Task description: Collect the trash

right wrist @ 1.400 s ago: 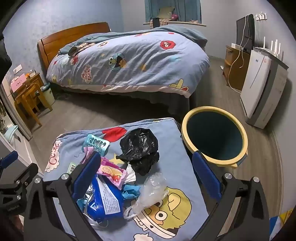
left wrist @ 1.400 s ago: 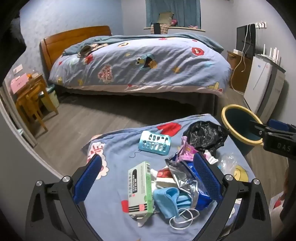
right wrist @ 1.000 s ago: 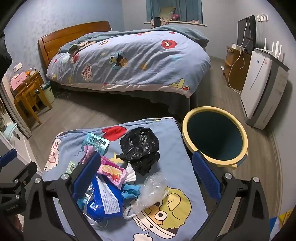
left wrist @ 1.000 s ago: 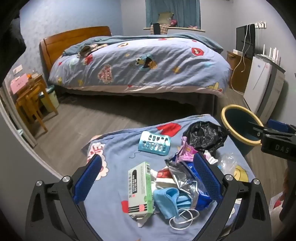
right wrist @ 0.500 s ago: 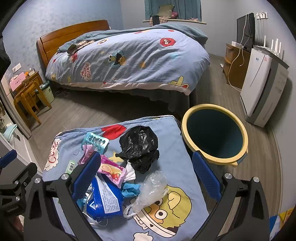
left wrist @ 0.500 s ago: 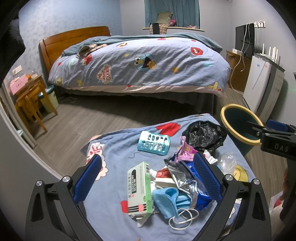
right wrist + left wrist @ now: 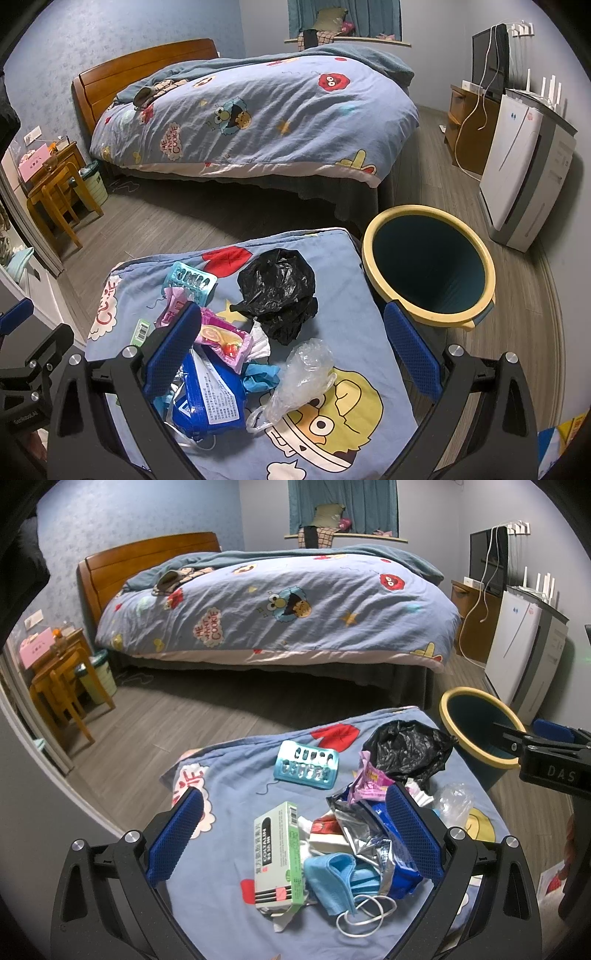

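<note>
Two grippers, left (image 7: 293,829) and right (image 7: 291,345), jaws spread wide, one bin (image 7: 428,321), one black bag (image 7: 279,291), one green box (image 7: 277,853).

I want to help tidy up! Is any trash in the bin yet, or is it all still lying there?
Nothing looks done: the bin looks empty inside. Both grippers, left and right, are open, holding nothing. Left to collect from the cloth: black bag, clear bag, blue packet, box, mask.

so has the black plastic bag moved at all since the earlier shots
No. The black plastic bag still lies crumpled on the cartoon cloth, just left of the yellow-rimmed bin, with the same gap to the bin's rim as before.
</note>
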